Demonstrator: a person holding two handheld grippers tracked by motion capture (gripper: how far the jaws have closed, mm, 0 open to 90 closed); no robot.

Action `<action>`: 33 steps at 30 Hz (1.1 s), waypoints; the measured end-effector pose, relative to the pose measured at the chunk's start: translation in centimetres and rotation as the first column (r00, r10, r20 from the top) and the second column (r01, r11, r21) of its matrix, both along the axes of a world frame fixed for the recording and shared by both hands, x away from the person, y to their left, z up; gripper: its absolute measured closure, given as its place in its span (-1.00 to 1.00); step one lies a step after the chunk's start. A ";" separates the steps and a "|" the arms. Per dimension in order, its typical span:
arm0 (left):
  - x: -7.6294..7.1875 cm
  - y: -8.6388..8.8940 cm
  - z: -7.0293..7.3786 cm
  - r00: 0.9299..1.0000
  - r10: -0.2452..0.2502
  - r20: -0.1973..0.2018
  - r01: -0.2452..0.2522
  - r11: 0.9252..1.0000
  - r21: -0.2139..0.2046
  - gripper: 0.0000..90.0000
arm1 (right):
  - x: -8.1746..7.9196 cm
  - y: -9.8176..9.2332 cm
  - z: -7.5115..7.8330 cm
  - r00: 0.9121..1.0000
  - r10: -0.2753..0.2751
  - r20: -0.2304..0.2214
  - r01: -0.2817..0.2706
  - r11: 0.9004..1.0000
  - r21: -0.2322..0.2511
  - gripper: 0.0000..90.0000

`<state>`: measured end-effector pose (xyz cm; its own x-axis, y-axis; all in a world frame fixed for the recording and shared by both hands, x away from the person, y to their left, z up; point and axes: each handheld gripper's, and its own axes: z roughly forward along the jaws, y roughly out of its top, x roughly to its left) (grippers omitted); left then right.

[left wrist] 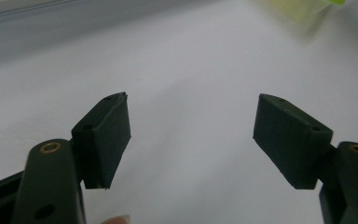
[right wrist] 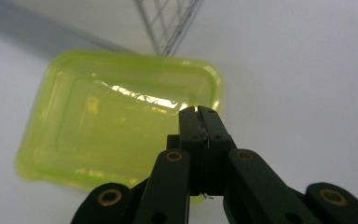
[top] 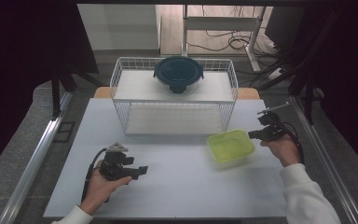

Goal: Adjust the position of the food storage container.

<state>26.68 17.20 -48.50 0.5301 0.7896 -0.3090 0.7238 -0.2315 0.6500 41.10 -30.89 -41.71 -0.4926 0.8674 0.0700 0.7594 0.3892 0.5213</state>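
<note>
two claws work over the white worktop [top: 177, 186]. the right claw [right wrist: 199, 110] is pressed fully closed with nothing between its jaws, poised just above the near edge of the yellow-green container [right wrist: 121, 121], which sits on the worktop just beside the wire rack [top: 175, 95]. the left claw [left wrist: 191, 135] gapes wide, empty, well apart from the container.

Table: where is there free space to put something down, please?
The widest bare patch on the table lies between the left gripper and the yellow-green container. The strip left of the wire rack is also free. Crowded: the container's right, by the right gripper.
</note>
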 end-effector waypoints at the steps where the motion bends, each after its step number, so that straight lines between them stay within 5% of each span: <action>1: 0.0 -0.1 -0.1 1.000 -0.001 0.001 0.001 1.000 -0.001 -0.41 | 0.5 -0.1 -0.1 1.000 -0.005 -0.003 0.005 1.000 -0.008 0.97; 9: 0.0 0.0 -0.2 1.000 0.004 -0.003 -0.004 1.000 0.003 -0.40 | 3.3 -0.4 -1.6 0.999 -0.037 -0.026 0.035 0.995 -0.093 0.97; 17: 0.0 0.1 -0.3 1.000 0.001 -0.008 -0.001 1.000 0.008 -0.40 | 3.6 0.4 -3.0 0.999 -0.024 -0.045 0.017 0.986 -0.166 0.97; 25: 0.0 0.1 -0.3 1.000 0.001 -0.009 -0.001 1.000 0.008 -0.40 | 3.7 0.6 -3.5 0.998 -0.021 -0.060 0.010 0.984 -0.179 0.97; 33: 0.0 0.1 -0.4 1.000 0.000 -0.012 0.000 1.000 0.011 -0.40 | 3.0 1.9 -3.6 0.997 0.043 -0.066 -0.053 0.985 -0.162 0.97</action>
